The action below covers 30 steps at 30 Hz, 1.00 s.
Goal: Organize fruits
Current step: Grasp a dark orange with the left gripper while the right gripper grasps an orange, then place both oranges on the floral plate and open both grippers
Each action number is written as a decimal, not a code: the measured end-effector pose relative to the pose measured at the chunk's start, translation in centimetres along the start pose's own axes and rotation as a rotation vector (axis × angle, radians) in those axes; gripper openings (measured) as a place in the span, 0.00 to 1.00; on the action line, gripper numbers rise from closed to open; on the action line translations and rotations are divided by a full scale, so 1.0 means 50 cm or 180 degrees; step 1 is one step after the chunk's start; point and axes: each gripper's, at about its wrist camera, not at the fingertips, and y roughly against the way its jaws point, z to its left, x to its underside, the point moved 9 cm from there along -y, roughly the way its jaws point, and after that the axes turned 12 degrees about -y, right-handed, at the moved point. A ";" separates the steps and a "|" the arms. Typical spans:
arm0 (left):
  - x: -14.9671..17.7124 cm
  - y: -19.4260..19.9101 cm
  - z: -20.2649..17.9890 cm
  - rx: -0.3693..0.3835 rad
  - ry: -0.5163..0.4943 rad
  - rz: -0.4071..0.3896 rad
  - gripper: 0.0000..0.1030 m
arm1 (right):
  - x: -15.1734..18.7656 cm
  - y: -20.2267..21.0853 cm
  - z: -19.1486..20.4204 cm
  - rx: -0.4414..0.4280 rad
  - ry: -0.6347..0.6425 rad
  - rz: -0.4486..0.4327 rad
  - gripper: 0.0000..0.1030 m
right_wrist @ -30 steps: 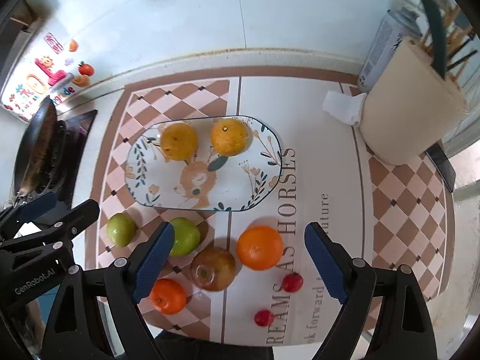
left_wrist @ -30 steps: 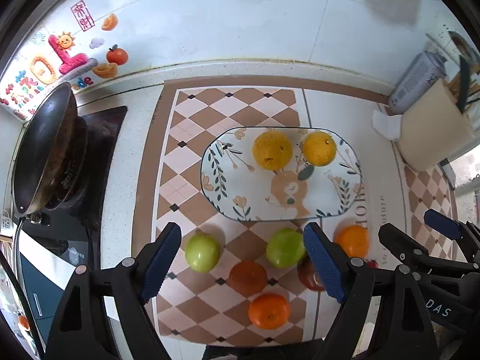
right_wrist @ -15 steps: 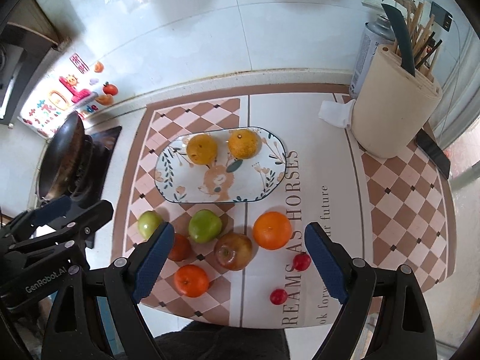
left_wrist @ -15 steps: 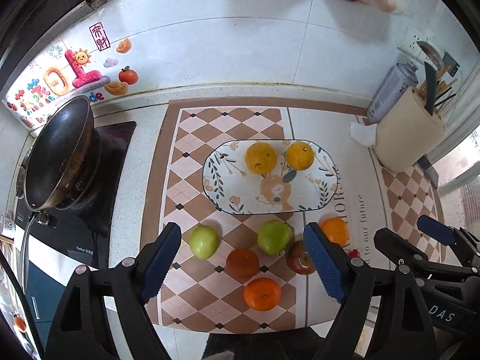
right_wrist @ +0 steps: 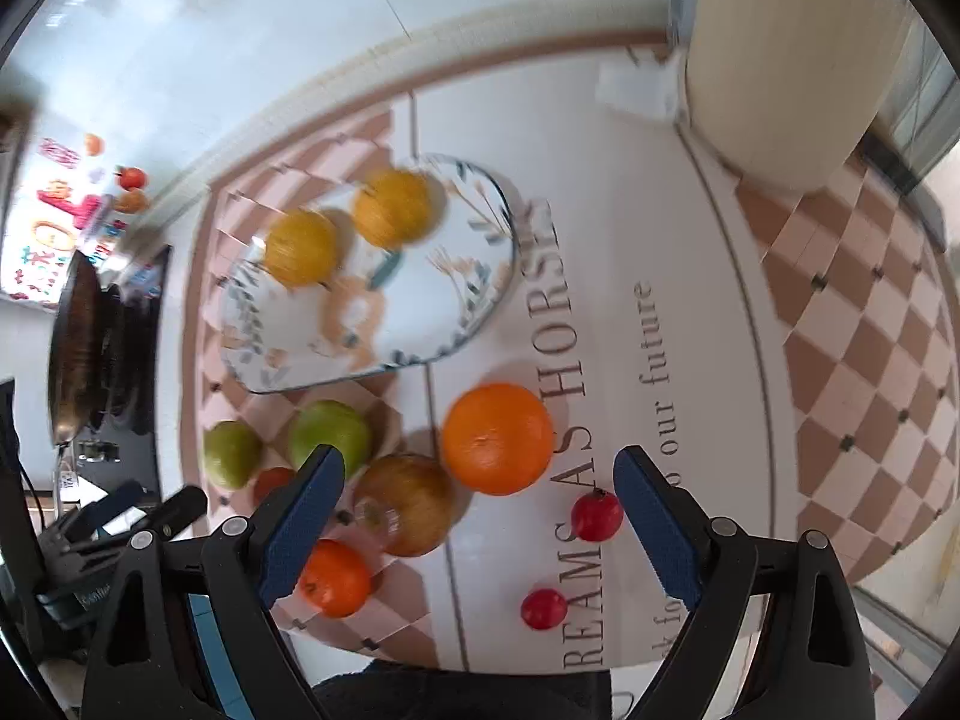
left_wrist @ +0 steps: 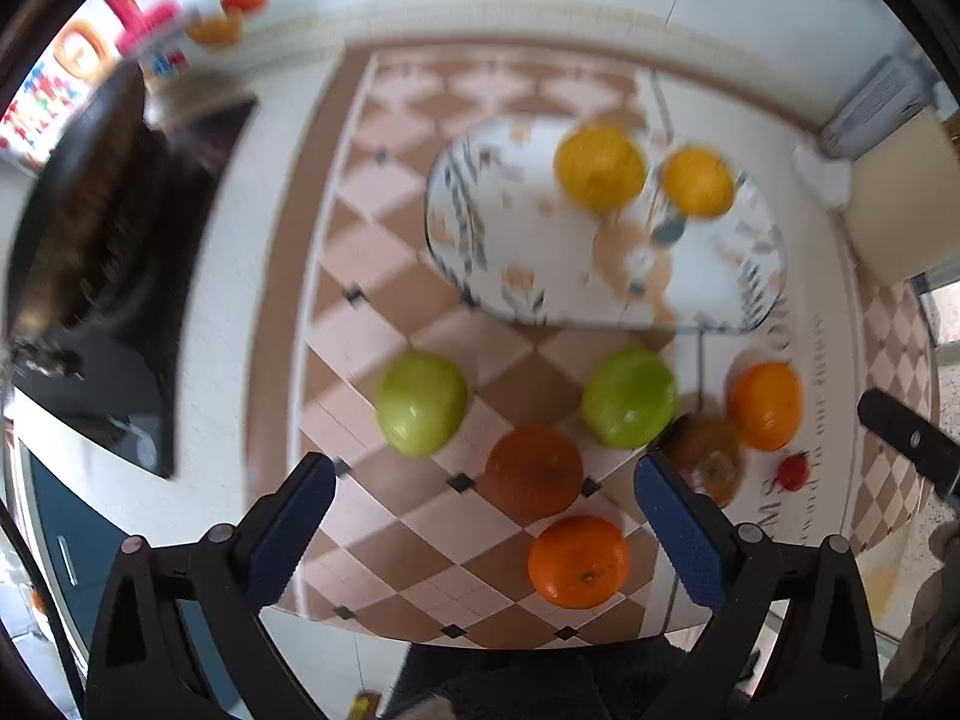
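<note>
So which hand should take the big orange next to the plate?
Right. The right gripper is open with the big orange just ahead between its fingers; the left gripper faces the darker orange.

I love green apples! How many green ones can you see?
2. Both lie on the checkered mat, in front of the plate: the left green apple and the right green apple. None seems hidden.

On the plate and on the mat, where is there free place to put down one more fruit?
The plate is bare on its near and left parts; only two yellow fruits sit along its far edge. The white printed strip of the mat, between the plate and the beige holder, is also free. Crowded: the checkered area in front of the plate, around the green apples.
</note>
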 end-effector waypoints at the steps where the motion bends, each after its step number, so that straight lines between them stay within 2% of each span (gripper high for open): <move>1: 0.009 -0.023 -0.001 0.0035 0.0035 0.0077 0.99 | 0.000 -0.020 -0.006 0.0027 -0.0012 0.0054 0.91; 4: 0.022 -0.066 -0.004 0.0100 0.0072 0.0233 0.98 | 0.004 -0.082 -0.018 0.0055 -0.0056 0.0238 0.90; 6: 0.027 -0.090 -0.009 0.0160 0.0064 0.0316 0.88 | 0.009 -0.110 -0.020 0.0060 -0.0042 0.0304 0.88; 13: 0.041 -0.147 -0.045 0.0234 -0.0114 0.0532 0.84 | 0.024 -0.175 -0.012 0.0164 0.0025 0.0460 0.78; 15: 0.044 -0.165 -0.057 0.0231 -0.0171 0.0584 0.65 | 0.023 -0.187 -0.011 0.0185 0.0034 0.0479 0.71; 16: 0.045 -0.170 -0.062 0.0262 -0.0174 0.0592 0.60 | 0.023 -0.192 -0.010 0.0189 0.0037 0.0495 0.66; 17: 0.047 -0.175 -0.067 0.0292 -0.0172 0.0593 0.53 | 0.023 -0.197 -0.009 0.0182 0.0041 0.0514 0.66; 21: 0.051 -0.172 -0.069 0.0182 -0.0243 0.0523 0.52 | 0.029 -0.202 -0.008 0.0165 0.0079 0.0544 0.65; 30: 0.086 -0.177 -0.051 0.0176 -0.0197 0.0556 0.52 | 0.055 -0.203 -0.027 0.0230 0.0150 0.0704 0.66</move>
